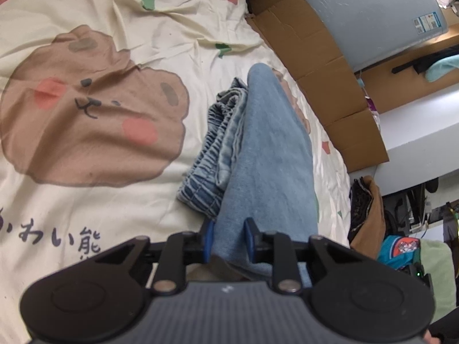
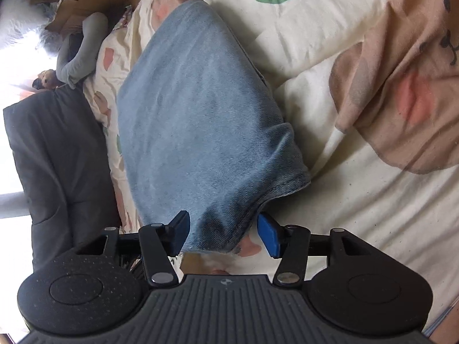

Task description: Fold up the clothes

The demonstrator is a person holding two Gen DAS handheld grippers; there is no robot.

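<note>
Left hand-held gripper (image 1: 230,238): clamped on jeans (image 1: 266,154).
Right hand-held gripper (image 2: 222,235): wide, jeans hem between.
Tip: lay folded leg square on bed (image 1: 86,209).

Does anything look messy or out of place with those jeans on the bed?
Slightly. The folded jeans aren't squared up: the elastic waistband sticks out from under the top layer on one side. The cartoon bedsheet beneath is wrinkled. Nothing looks torn or spilled.
</note>
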